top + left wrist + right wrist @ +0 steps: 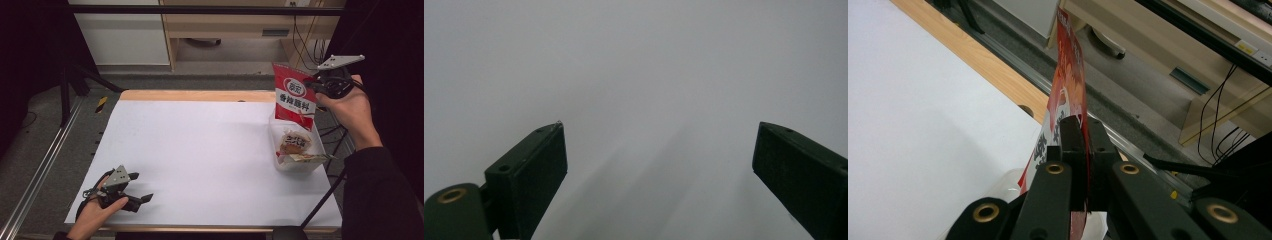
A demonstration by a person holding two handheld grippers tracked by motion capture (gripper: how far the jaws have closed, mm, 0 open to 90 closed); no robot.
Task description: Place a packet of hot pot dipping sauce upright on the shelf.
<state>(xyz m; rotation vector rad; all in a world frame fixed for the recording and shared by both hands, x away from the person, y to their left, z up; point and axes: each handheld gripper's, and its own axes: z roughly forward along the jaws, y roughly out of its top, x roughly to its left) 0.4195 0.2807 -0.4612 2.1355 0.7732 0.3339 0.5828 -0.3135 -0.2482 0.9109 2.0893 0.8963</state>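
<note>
At the right edge of the high view, my right claw (316, 86) is pinching a red packet (295, 96) by its side edge and holds it upright in the air, its lower end hanging just over the far rim of a clear plastic tub (298, 165) that sits on the right side of the white bench (200, 150). The tub already holds a couple of other snack packets (295, 142). I judge the step in hand to be either lifting this packet out of the tub or lowering it in; I cannot tell which. Either way the next move calls for keeping the pinch firm, since the packet is thin and gripped only along one edge, and for steering its bottom corner clear of the tub wall. My left claw (142, 199) waits at the lower left of the high view, spread wide and low over the bare bench, well apart from the tub. The right gripper view gives what the high one cannot: the packet (1068, 85) seen edge-on, running between the two jaws, which are pressed together on it. The left gripper view confirms the left claw (659, 150) is spread with nothing but white bench between its jaws. The high view alone relates packet to tub.
</note>
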